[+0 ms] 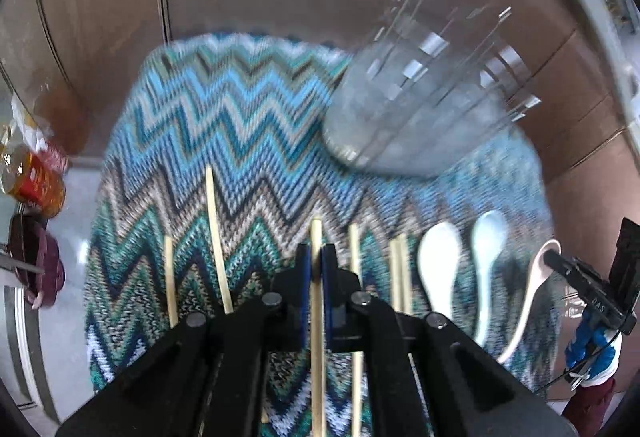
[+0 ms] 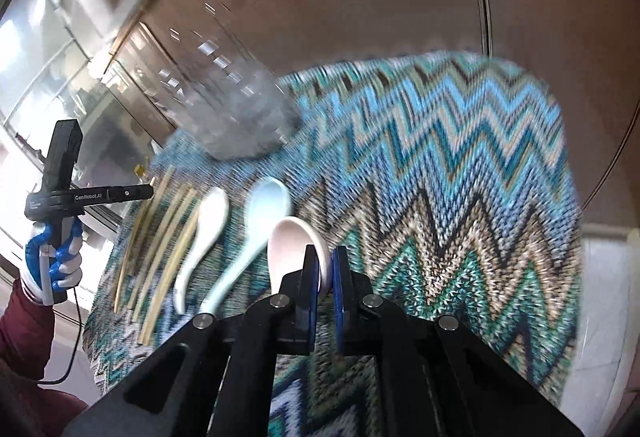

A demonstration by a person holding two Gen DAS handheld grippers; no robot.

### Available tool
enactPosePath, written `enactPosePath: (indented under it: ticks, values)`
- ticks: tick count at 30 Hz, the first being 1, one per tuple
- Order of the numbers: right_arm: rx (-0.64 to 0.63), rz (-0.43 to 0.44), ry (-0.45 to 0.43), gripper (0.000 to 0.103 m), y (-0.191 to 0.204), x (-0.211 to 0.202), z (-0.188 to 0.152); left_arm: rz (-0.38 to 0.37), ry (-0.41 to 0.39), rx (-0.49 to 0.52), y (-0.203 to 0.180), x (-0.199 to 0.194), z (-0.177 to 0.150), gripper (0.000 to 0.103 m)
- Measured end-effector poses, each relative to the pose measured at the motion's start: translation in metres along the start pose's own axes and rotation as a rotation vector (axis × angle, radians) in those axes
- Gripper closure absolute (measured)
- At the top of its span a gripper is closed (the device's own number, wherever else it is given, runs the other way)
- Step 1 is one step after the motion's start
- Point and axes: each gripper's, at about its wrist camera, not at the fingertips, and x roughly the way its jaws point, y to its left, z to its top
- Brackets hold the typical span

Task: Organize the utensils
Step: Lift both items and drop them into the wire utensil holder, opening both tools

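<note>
Left gripper (image 1: 316, 265) pinching a chopstick (image 1: 317, 317) mid-mat; right gripper (image 2: 326, 269) clamping a pink spoon (image 2: 292, 241) (white spoons (image 2: 208, 221) beside), glass holder (image 1: 404, 117) standing near mat's (image 2: 460, 165) far edge.

"genrobot.ai" stands on the left hand-held gripper (image 2: 150, 191) crossbar.

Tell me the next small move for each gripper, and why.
Probably lift both toward the clear glass holder. The left gripper is shut on a chopstick, the right gripper on a pinkish spoon; two white spoons and loose chopsticks lie on the zigzag mat.
</note>
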Motion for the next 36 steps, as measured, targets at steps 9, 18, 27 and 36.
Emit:
enactPosePath:
  ticks: [9, 18, 27, 36]
  values:
    - [-0.158, -0.047, -0.398, 0.096, 0.103, -0.095, 0.069, -0.051, -0.582, 0.065, -0.042, -0.156, 0.051, 0.098]
    - [-0.203, -0.305, -0.734, 0.097, 0.155, -0.084, 0.141, -0.002, -1.029, -0.028, -0.073, -0.185, 0.114, 0.098]
    - [-0.194, -0.426, -0.752, 0.096, 0.134, -0.007, 0.137, 0.107, -1.101, -0.014, -0.094, -0.101, 0.11, 0.098]
    - [-0.239, -0.362, -0.717, 0.07, 0.134, 0.023, 0.106, 0.122, -1.059, 0.018, -0.081, -0.074, 0.093, 0.075]
